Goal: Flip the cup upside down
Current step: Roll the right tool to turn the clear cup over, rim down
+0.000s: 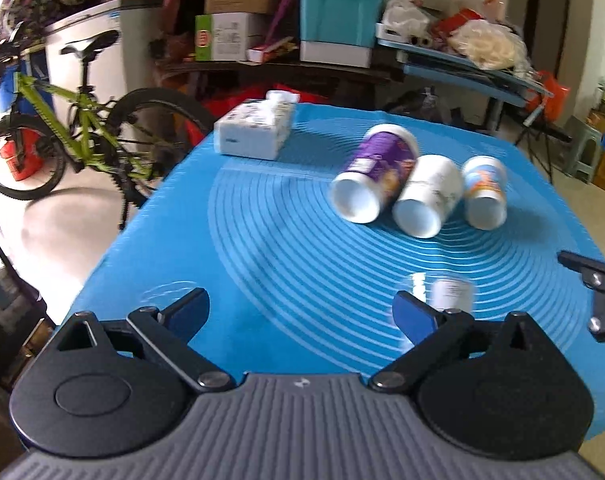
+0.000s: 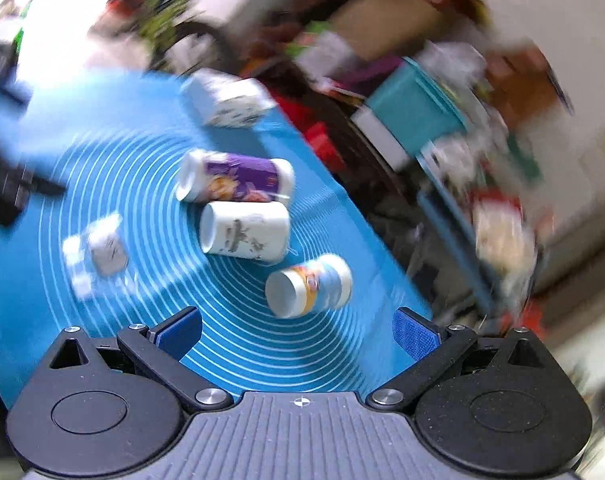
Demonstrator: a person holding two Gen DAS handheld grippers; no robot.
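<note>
Three paper cups lie on their sides on the blue mat (image 1: 302,264), mouths toward the left camera: a purple cup (image 1: 376,170), a white cup (image 1: 428,196) and a light blue cup (image 1: 484,192). In the blurred right wrist view they are the purple cup (image 2: 238,178), the white cup (image 2: 246,232) and the light blue cup (image 2: 310,286). My left gripper (image 1: 302,314) is open and empty above the mat's near edge. My right gripper (image 2: 298,332) is open and empty, just short of the light blue cup. Part of the right gripper (image 1: 598,284) shows at the right edge.
A white tissue pack (image 1: 256,128) lies at the mat's far left corner. White printed marks (image 1: 442,292) sit on the mat near my left gripper's right finger. A green bicycle (image 1: 62,128) stands left of the table. Cluttered shelves and a teal bin (image 1: 338,12) are behind.
</note>
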